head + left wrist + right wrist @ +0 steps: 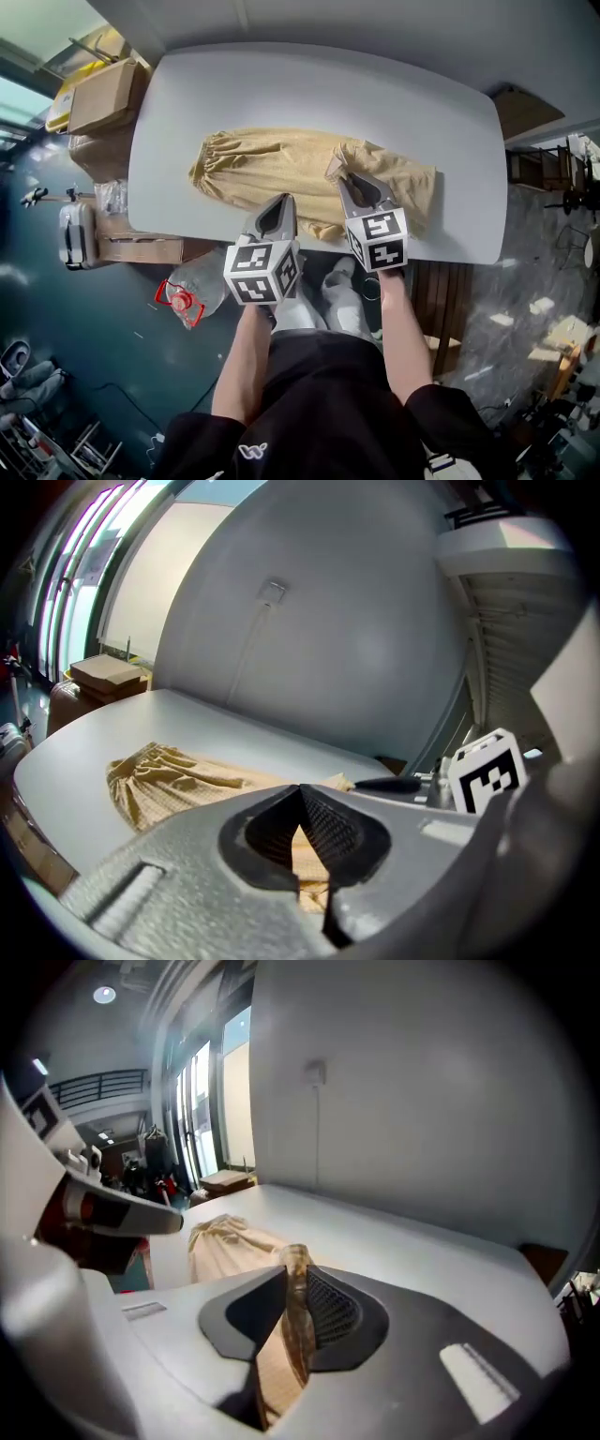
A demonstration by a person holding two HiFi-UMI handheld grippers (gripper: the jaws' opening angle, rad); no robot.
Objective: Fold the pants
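Pinching the pants (272, 164), the right hand-held gripper (344, 177) hides their near edge.

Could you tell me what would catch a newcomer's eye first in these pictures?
The tan pants sprawl across the pale table, with the gathered waistband at the left of the head view. The right gripper has its fingers shut on a fold of the fabric, lifted over the pants' right part. The left gripper sits beside it, over their near edge.
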